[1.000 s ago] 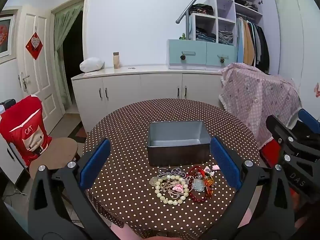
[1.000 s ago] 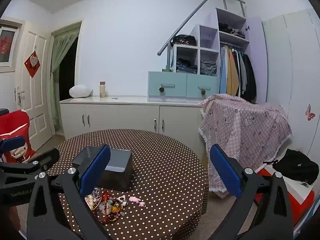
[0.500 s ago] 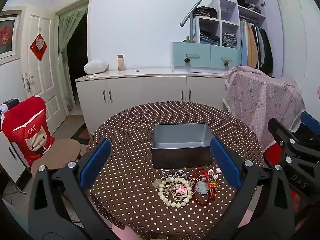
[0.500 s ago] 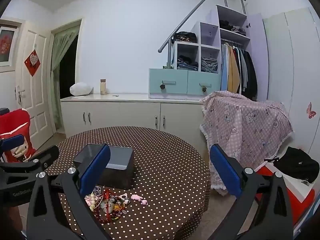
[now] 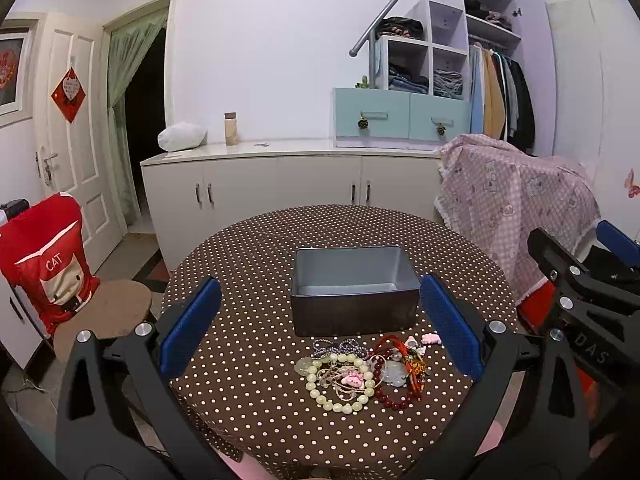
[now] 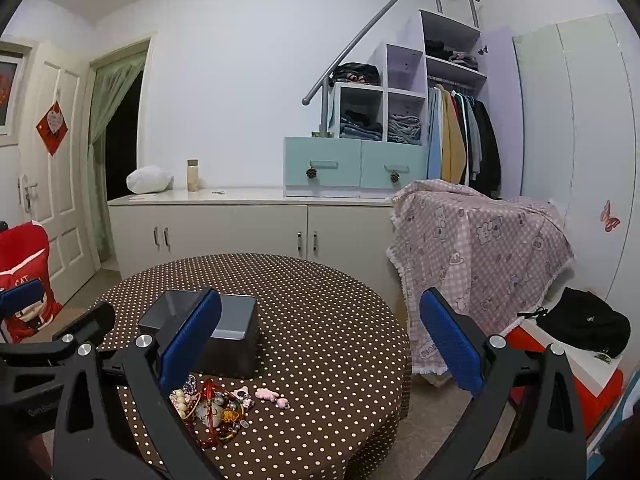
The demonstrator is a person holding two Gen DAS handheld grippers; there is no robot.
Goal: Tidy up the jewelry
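I hold my left gripper [image 5: 320,326] and right gripper [image 6: 320,338] spread wide, empty, above the polka-dot surface [image 5: 248,256]; the jewelry pile [image 5: 360,372] lies just near of the grey box [image 5: 352,300].

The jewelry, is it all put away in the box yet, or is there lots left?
Nothing looks put away yet. The grey box appears empty inside. All the jewelry lies in a tangled pile on the dotted tablecloth, just in front of the box. Nothing is in hand: the left tool and the right tool are both open and holding nothing. So the whole pile is left.
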